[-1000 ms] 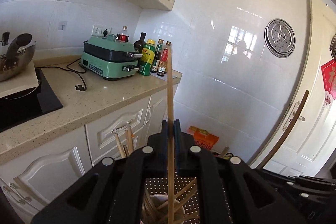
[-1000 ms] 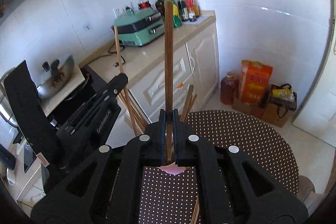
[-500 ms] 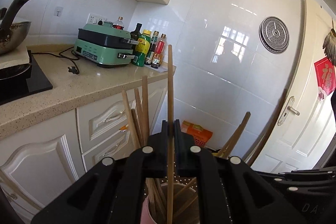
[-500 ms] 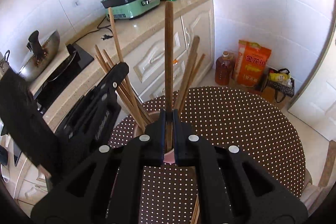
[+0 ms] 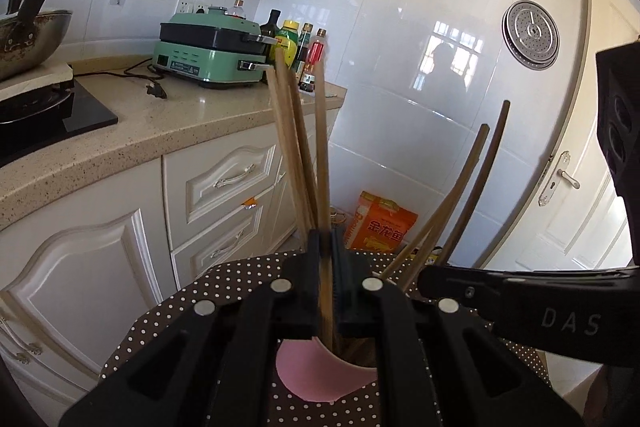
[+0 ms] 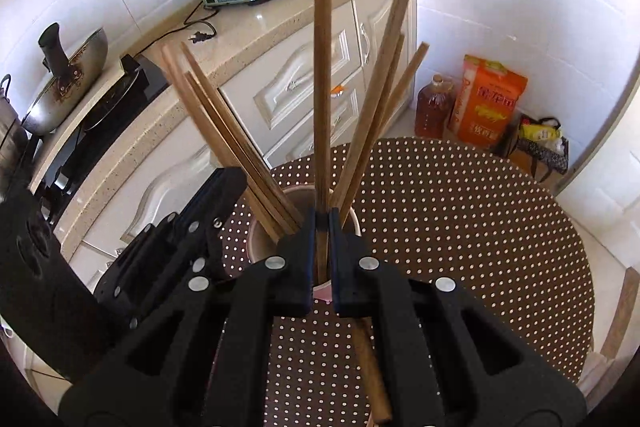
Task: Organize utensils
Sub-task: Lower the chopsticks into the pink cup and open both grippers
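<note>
A pink cup [image 5: 320, 373] stands on the dotted round table [image 6: 460, 211] and holds several wooden chopsticks [image 6: 224, 135]. My left gripper [image 5: 327, 247] is shut on a light wooden chopstick [image 5: 321, 131] whose lower end reaches into the cup. My right gripper [image 6: 321, 223] is shut on a darker chopstick [image 6: 322, 75], held upright with its lower end in the cup [image 6: 260, 243]. The two grippers sit close together above the cup, the left gripper's body [image 6: 172, 259] to the left of the right one.
One chopstick [image 6: 372, 367] lies on the table under my right gripper. A counter [image 5: 168, 131] with a green cooker [image 5: 212, 55], bottles [image 5: 296, 43] and a wok [image 5: 28, 35] runs along the left. An orange bag [image 6: 488, 103] and an oil bottle [image 6: 430, 107] stand on the floor.
Both grippers have come down toward the cup with their chopsticks, whose lower ends now sit in it. The cup and the other chopsticks have come into close view.
</note>
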Motion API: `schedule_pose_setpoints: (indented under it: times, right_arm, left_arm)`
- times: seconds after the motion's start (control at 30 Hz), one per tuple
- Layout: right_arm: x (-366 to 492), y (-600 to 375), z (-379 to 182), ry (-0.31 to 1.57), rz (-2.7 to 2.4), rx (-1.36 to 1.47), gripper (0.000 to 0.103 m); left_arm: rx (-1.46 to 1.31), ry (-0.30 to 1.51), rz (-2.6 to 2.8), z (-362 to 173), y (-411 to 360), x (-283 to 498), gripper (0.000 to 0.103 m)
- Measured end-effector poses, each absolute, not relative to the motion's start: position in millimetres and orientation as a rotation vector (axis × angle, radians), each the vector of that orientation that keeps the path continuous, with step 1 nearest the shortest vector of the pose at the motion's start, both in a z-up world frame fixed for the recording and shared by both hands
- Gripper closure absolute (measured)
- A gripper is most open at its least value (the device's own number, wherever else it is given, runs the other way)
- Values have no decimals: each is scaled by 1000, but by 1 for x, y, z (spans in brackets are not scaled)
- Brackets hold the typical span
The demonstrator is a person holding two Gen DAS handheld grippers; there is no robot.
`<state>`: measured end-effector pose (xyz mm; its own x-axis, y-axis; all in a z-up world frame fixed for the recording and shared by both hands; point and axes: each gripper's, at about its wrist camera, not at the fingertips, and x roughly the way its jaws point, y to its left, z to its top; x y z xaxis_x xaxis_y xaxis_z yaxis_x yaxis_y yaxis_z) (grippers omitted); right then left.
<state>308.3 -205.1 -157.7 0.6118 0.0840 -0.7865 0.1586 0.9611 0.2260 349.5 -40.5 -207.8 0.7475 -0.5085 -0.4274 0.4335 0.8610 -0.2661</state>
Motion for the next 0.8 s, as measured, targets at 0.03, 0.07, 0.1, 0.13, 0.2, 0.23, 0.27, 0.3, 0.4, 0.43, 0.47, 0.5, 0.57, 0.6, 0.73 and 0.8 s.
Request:
schedule_pose_setpoints:
  times: [0.03,0.07,0.1,0.13,0.2,0.23,0.27,0.3,0.4,0.43,0.47,0.5,0.57,0.6,0.73,0.8]
  right_arm:
    - [309,-206,-158,916,-43,288,96]
    - [309,-207,-157,921,-39,285,96]
    - [309,-208,-157,925,-37,283,96]
    - [309,-209,-157,930,-37,286,96]
    - [310,-213,-156,951,-40,306,96]
    - [309,-214,-156,958,-42,309,96]
    - [309,-215,-155,967,-38,315,96]
    - [309,-215,-153,974,-31,324,96]
    - [307,-217,-147,982,-20,350,95]
    - [305,-218,-144,979,-15,352,95]
    - [303,-217,-140,972,-7,348,95]
    - [301,-217,-136,969,-2,342,92]
    - [297,-219,-128,963,-5,337,70]
    - [293,-221,-123,951,-6,341,43]
    - [273,-228,-91,849,3,336,41]
    - [265,-233,-75,817,14,340,41]
  left_arm:
    - [-150,518,-519,-209,-40,349,97]
    - [-147,520,-509,-209,-40,350,96]
    - [-144,524,-499,-209,-39,349,96]
    - [-142,532,-496,-208,-39,350,96]
    - [-144,551,-491,-205,-38,352,96]
    - [-141,553,-488,-203,-37,351,96]
    - [-134,553,-482,-201,-37,350,96]
    - [-126,555,-476,-199,-37,349,94]
    - [-110,565,-460,-192,-34,343,81]
    - [-107,564,-459,-189,-34,341,81]
    - [-101,562,-455,-185,-33,338,80]
    - [-95,560,-450,-181,-33,336,80]
    - [-84,555,-436,-172,-32,330,79]
    - [-78,554,-429,-167,-32,327,78]
    - [-35,523,-396,-142,-34,313,75]
    - [-26,505,-380,-126,-34,305,73]
